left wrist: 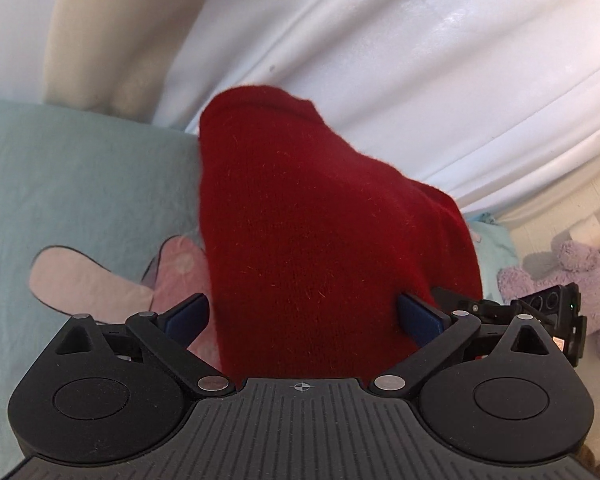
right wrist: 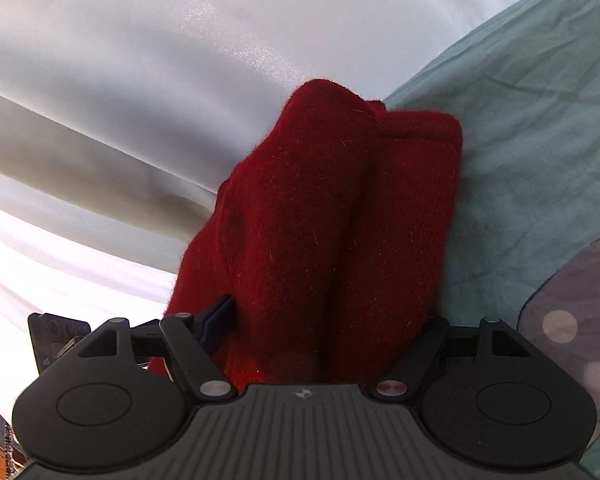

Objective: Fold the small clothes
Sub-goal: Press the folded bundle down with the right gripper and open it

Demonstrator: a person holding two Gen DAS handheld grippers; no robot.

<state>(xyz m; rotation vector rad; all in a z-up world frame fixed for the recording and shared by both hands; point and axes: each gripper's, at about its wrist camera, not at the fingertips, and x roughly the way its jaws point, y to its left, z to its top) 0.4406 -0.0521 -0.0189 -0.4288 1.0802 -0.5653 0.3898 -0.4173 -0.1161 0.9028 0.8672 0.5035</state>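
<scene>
Left gripper (left wrist: 304, 316) spread wide around a red sweater (left wrist: 320, 240) on the bed (left wrist: 80, 184). Right gripper (right wrist: 328, 320) likewise spread, not pinching. Fold apparently laid; next, withdraw cleanly.

Left wrist view: red knit garment (left wrist: 300, 240) covered the gap of the left claw (left wrist: 304, 316); blue fingertips (left wrist: 418, 316) only partly showed, and contact with the knit could not be told. The garment's near end ran out of sight behind the claw body at 6 o'clock. Pink print (left wrist: 88, 284) on the bed sheet (left wrist: 80, 180) was partly hidden by the garment. Purple plush toy (left wrist: 572, 268) was cut off by the 3 o'clock edge.

Right wrist view: the right claw (right wrist: 324, 320) had its 3 o'clock fingertip buried under knit. Dotted grey fabric (right wrist: 572, 320) was cut at 3 o'clock.
</scene>
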